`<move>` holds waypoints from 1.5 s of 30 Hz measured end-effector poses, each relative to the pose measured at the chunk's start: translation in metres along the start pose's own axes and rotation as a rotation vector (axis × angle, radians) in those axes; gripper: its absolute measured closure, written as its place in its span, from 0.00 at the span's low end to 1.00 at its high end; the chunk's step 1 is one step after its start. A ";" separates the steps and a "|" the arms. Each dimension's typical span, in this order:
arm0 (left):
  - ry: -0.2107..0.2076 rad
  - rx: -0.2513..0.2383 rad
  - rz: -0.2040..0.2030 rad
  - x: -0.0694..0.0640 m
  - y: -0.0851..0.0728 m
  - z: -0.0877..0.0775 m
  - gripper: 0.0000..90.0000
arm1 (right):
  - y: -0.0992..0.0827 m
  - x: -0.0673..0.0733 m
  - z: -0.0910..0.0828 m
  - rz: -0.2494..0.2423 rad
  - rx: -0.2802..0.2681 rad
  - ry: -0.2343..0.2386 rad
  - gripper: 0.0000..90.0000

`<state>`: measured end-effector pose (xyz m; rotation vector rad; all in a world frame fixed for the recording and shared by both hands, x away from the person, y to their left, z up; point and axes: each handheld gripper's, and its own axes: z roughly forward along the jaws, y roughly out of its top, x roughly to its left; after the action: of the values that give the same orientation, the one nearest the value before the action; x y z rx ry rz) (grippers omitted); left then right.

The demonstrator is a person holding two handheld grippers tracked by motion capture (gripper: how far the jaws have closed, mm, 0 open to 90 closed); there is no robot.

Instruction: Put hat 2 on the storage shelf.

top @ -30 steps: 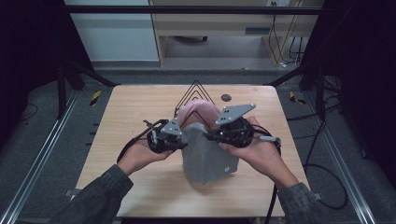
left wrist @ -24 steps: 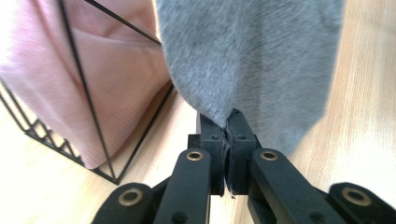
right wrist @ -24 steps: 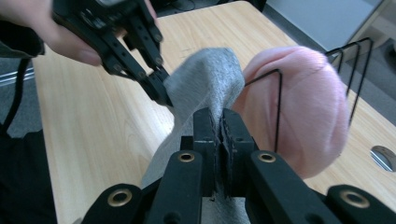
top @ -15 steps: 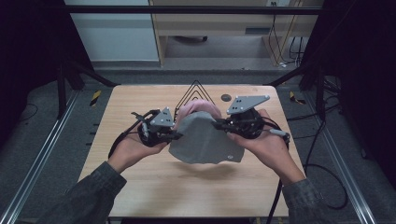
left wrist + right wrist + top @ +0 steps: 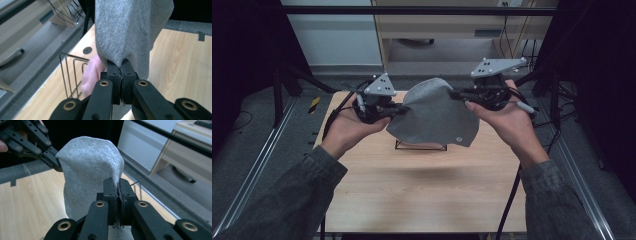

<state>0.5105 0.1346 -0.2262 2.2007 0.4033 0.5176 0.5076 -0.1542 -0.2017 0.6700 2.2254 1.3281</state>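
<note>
Keep left gripper (image 5: pixel 399 108) and right gripper (image 5: pixel 458 93) clamped tight on grey cloth (image 5: pixel 434 117); hold level, taut, clear of wire rack (image 5: pixel 420 146); pink item (image 5: pixel 93 72), perhaps cloth, beneath.

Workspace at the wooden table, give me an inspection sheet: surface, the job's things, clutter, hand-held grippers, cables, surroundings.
Surface: light wooden table, bare in its near half.
Job's things: grey cloth held up off the table, hanging between both grippers; a small round mark near its lower hem.
Clutter: black wire rack and something pink beside it on the far side; a dark round spot on the table.
Grippers: left hand-held gripper shut on the cloth's edge; right hand-held gripper likewise.
Cables: black cables trail from both grippers off the near edge.
Surroundings: grey floor, metal frame rails, a cabinet behind.
</note>
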 end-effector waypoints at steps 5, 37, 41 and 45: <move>0.022 -0.026 -0.007 0.014 0.013 0.001 0.98 | 0.015 -0.012 0.000 -0.006 -0.019 -0.021 0.96; 0.148 -0.100 -0.127 0.102 0.015 0.040 0.98 | 0.054 -0.098 0.088 0.011 -0.025 -0.041 0.96; 0.151 -0.089 -0.135 0.108 0.009 0.045 0.98 | 0.050 -0.103 0.100 0.022 -0.009 -0.035 0.96; 0.161 -0.076 -0.133 0.113 0.006 0.049 0.98 | 0.046 -0.106 0.110 0.029 0.001 -0.031 0.96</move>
<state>0.6326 0.1499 -0.2241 2.0499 0.6020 0.6287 0.6649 -0.1271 -0.1931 0.7214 2.1996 1.3215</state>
